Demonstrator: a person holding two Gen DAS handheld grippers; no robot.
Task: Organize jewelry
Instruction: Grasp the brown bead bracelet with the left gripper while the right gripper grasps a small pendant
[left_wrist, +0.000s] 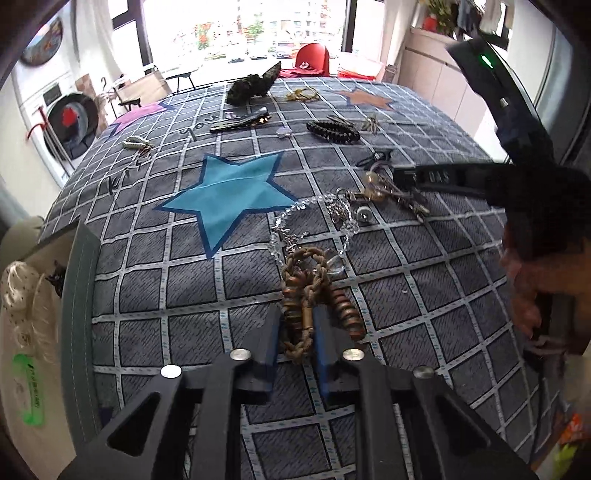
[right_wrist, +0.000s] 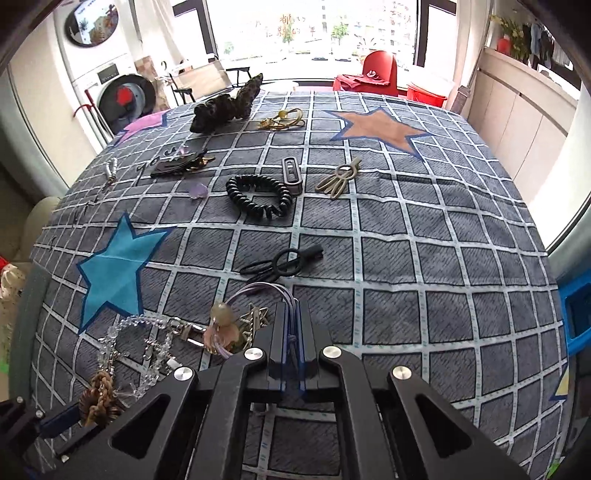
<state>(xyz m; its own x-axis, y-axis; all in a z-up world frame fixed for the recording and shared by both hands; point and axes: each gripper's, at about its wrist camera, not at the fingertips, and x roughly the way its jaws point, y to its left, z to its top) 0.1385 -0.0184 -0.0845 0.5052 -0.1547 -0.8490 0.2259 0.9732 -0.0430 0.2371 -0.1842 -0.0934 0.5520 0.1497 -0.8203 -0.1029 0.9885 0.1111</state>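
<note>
- Bronze-brown chain necklace (left_wrist: 314, 295) lies low in the centre of the left wrist view, pinched in the left gripper (left_wrist: 295, 332); it looks heavy, limp, and tangled with the clear bead strand (left_wrist: 314, 206).
- Thin lilac cords (right_wrist: 291, 306) sit clamped in the right gripper (right_wrist: 293, 332), lower centre of its view.
- Light, snag-prone: lifting slowly seems wise.

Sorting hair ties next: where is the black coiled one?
In the right wrist view the black coiled hair tie lies mid-cloth, left of the grey snap clip and up-right of the blue star.
</note>
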